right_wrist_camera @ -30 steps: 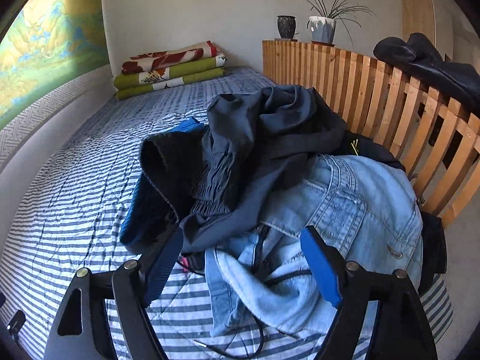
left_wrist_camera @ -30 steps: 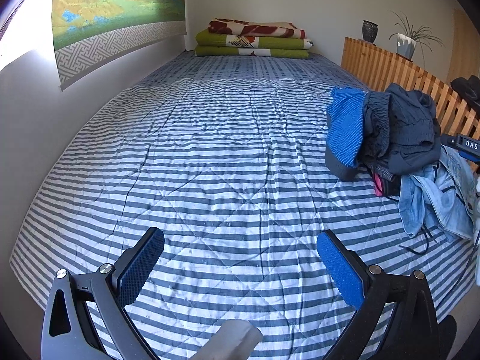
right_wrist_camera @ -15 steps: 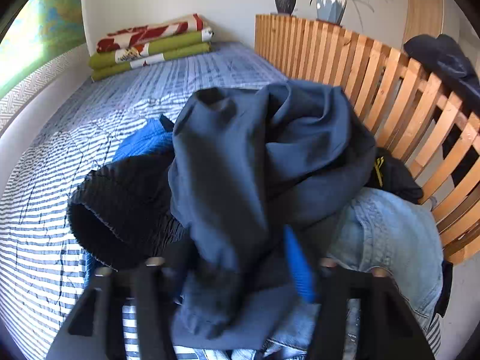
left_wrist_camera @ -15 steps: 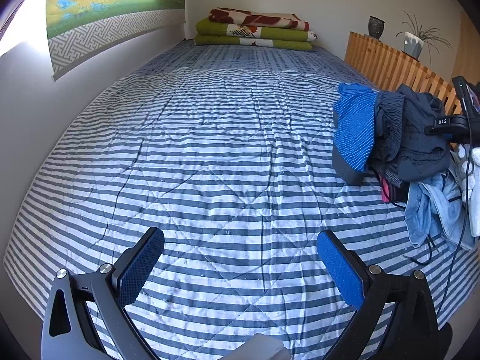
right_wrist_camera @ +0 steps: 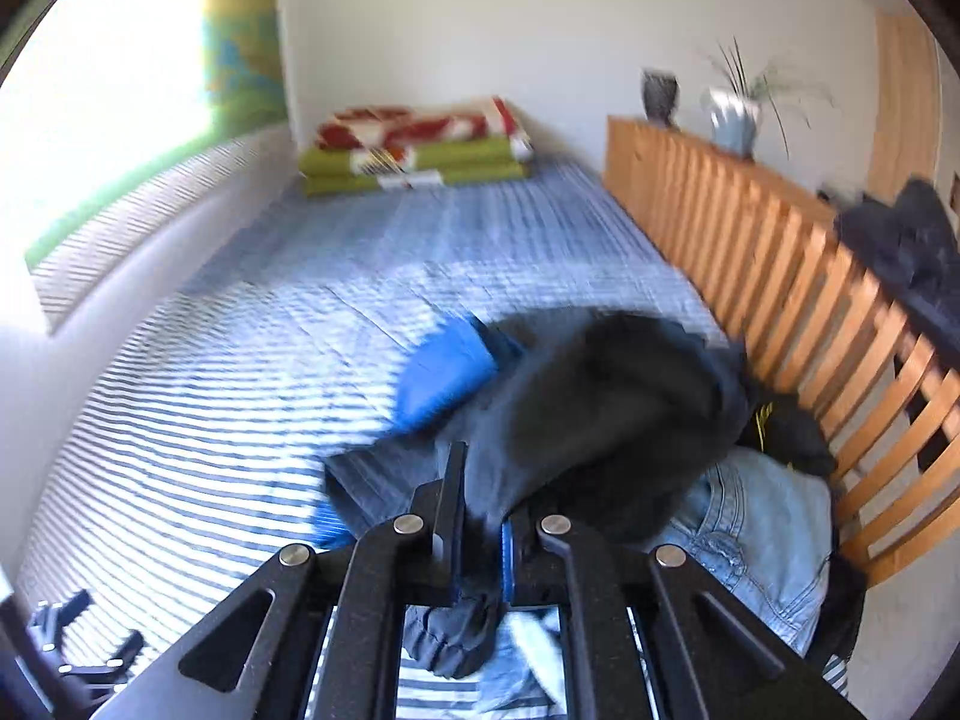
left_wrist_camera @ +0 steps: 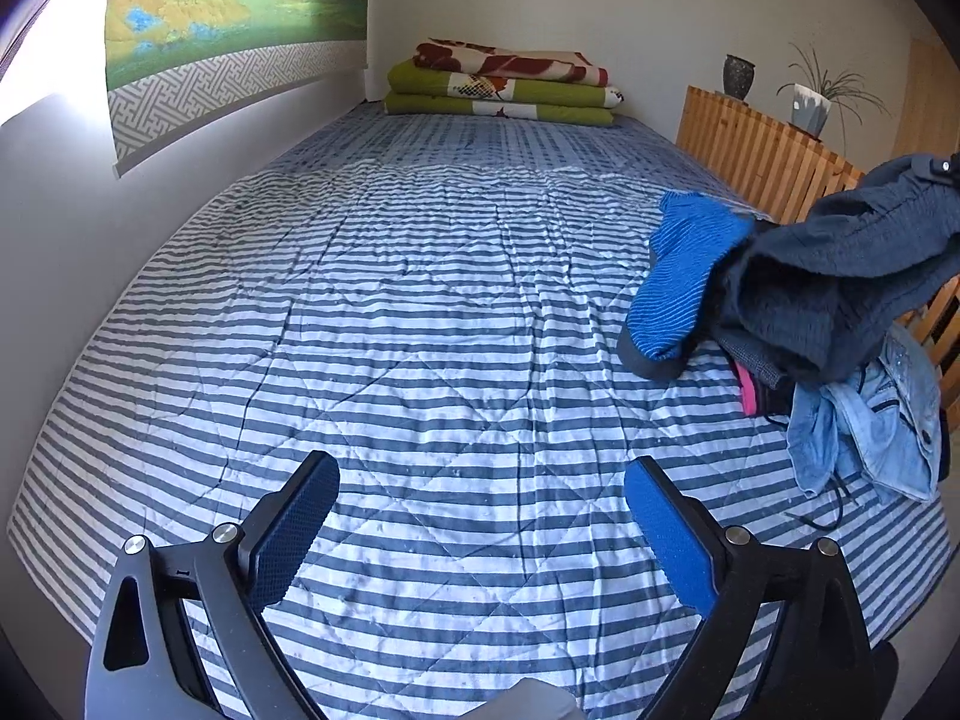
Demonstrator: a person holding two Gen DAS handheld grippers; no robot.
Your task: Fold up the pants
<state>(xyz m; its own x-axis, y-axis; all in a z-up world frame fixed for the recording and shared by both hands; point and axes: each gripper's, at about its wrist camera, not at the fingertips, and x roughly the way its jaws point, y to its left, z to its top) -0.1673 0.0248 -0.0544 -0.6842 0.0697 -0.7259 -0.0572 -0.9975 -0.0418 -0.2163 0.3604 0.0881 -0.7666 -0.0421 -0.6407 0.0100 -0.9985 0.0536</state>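
At the bottom of the right wrist view, the right gripper (right_wrist_camera: 480,531) is closing, pinching the dark pants (right_wrist_camera: 600,408) at centre right. The left gripper (left_wrist_camera: 480,525) is spread wide over the striped bed (left_wrist_camera: 390,300). Behind, jeans (right_wrist_camera: 762,534) lie by the wooden rail (right_wrist_camera: 780,276).

Bedroom, likely (home): striped bed (left_wrist_camera: 420,312), folded blankets (left_wrist_camera: 504,84).

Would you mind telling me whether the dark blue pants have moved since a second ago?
Yes. In the left wrist view the dark blue pants have risen, their top now above the wooden slat rail.
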